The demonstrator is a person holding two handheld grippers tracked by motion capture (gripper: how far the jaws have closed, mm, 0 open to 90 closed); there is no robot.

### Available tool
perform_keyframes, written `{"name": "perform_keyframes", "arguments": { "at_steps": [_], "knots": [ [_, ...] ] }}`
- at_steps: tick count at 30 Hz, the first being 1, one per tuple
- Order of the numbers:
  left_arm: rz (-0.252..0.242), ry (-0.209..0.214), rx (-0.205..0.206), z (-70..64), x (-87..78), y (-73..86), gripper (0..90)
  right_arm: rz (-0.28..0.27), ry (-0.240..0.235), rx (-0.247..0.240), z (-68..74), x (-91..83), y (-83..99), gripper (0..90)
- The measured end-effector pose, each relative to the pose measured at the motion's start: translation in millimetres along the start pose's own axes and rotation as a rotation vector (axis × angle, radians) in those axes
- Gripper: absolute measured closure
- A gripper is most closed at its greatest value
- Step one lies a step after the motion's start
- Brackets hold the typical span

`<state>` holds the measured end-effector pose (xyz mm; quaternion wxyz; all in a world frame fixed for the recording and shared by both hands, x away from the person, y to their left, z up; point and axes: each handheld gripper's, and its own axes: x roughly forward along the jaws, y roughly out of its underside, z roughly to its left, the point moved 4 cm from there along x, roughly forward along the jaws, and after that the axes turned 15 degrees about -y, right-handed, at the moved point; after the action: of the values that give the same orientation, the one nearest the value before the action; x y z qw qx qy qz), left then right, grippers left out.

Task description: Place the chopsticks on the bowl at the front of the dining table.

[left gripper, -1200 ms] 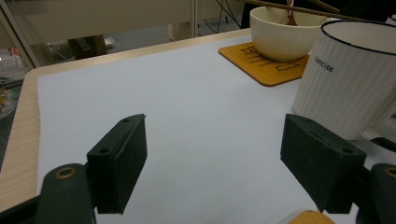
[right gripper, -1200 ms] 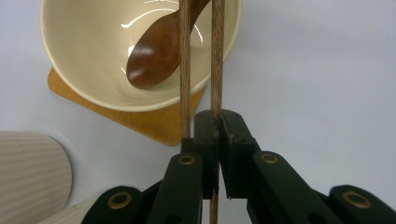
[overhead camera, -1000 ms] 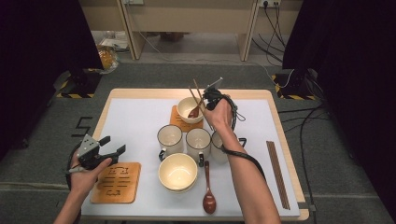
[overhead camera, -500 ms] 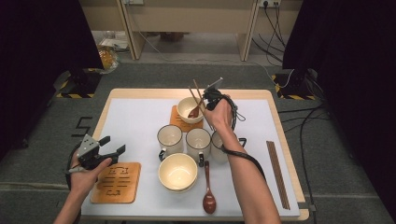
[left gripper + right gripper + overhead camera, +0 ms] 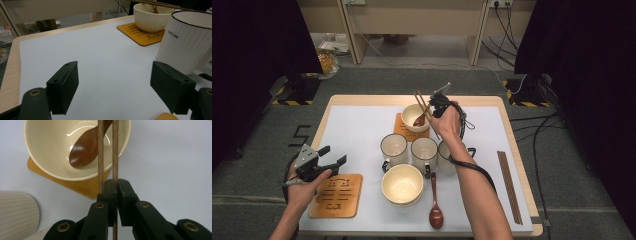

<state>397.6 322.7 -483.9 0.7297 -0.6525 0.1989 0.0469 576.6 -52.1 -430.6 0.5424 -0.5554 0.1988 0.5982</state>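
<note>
Chopsticks (image 5: 108, 152) are sitting pinched in the right gripper (image 5: 117, 187), fingers closed tight on them, tips hanging over the far bowl (image 5: 414, 116) holding a wooden spoon (image 5: 86, 149). Left gripper (image 5: 115, 87) is hovering wide apart, gripping nothing, near the front coaster (image 5: 336, 195) on the worktop (image 5: 357, 135).

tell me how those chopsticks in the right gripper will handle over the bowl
The chopsticks look thin, stiff and smooth, so they may slip or pivot in the right gripper, which pinches them low. Probably light; one could slide out of line above the bowl.
</note>
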Motion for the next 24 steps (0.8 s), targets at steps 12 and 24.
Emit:
{"name": "perform_keyframes", "arguments": {
  "at_steps": [12,24],
  "knots": [
    [0.000,0.000,0.000,-0.2,0.2,-0.1,22.4,-0.029,-0.011,0.009,2.3,-3.1,0.3,78.6],
    [0.001,0.003,0.003,-1.5,0.5,-0.2,22.4,-0.048,-0.047,0.011,5.4,-10.0,3.4,69.0]
  ]
}}
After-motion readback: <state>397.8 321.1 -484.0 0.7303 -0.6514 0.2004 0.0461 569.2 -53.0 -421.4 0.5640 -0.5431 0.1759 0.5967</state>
